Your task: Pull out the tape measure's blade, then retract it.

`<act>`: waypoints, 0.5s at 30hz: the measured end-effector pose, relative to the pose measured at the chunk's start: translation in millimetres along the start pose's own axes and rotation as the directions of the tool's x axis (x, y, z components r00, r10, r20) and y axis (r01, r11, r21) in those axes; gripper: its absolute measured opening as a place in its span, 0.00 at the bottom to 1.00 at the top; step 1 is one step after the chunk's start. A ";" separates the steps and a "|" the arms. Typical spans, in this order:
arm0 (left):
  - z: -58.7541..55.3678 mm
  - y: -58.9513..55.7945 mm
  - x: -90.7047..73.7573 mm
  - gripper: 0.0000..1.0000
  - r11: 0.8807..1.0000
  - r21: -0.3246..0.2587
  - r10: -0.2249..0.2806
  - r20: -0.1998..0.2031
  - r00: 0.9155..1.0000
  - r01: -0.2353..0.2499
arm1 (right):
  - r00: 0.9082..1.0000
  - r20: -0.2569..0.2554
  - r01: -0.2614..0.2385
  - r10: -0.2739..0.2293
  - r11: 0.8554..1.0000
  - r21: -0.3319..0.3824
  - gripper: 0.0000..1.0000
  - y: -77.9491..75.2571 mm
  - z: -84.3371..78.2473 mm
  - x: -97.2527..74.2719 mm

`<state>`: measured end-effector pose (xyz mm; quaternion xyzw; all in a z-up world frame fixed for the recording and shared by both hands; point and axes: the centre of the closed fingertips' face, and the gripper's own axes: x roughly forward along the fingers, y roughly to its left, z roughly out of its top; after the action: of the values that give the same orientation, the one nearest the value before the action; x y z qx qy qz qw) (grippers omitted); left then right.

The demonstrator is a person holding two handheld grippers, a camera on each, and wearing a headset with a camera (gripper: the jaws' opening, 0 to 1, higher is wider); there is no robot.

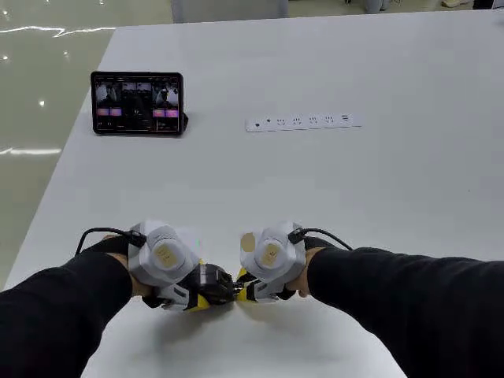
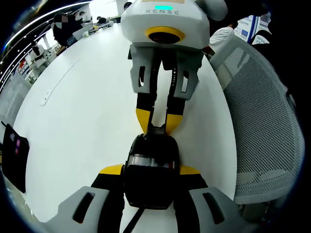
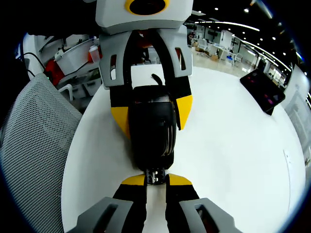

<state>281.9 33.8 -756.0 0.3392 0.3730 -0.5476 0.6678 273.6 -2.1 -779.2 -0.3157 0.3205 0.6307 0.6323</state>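
A black tape measure (image 1: 214, 283) lies low over the white table (image 1: 354, 181) near its front edge, between the two grippers. My left gripper (image 2: 150, 170) is shut on the tape measure's case (image 2: 151, 180), yellow fingertips on both sides. My right gripper (image 3: 153, 180) faces it and is shut on the blade's end hook (image 3: 154, 174), right at the case mouth (image 3: 153, 165). Almost no blade shows between hook and case. In the head view the left gripper (image 1: 201, 287) and right gripper (image 1: 242, 285) nearly touch tip to tip.
A tablet (image 1: 137, 103) with a lit screen stands at the far left of the table. A white power strip (image 1: 303, 122) lies at mid-table beyond the grippers. A grey mesh chair (image 2: 262, 121) sits just off the near table edge.
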 end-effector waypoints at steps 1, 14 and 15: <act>0.0 -0.1 0.0 0.34 1.000 -0.002 0.000 0.001 1.000 0.000 | 1.000 -0.002 0.001 -0.001 1.000 -0.005 0.11 0.1 0.0 0.0; -0.4 -0.9 0.0 0.34 1.000 -0.001 0.001 -0.004 1.000 -0.001 | 1.000 -0.019 -0.005 0.004 1.000 -0.001 0.11 0.2 -7.3 -6.0; -0.4 -1.1 0.0 0.34 1.000 0.000 0.001 -0.005 1.000 -0.001 | 1.000 -0.020 -0.006 0.006 1.000 0.000 0.11 0.4 -8.1 -6.5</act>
<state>280.7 34.0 -756.2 0.3407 0.3744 -0.5465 0.6671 273.2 -12.5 -778.8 -0.3211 0.3275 0.6296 0.6271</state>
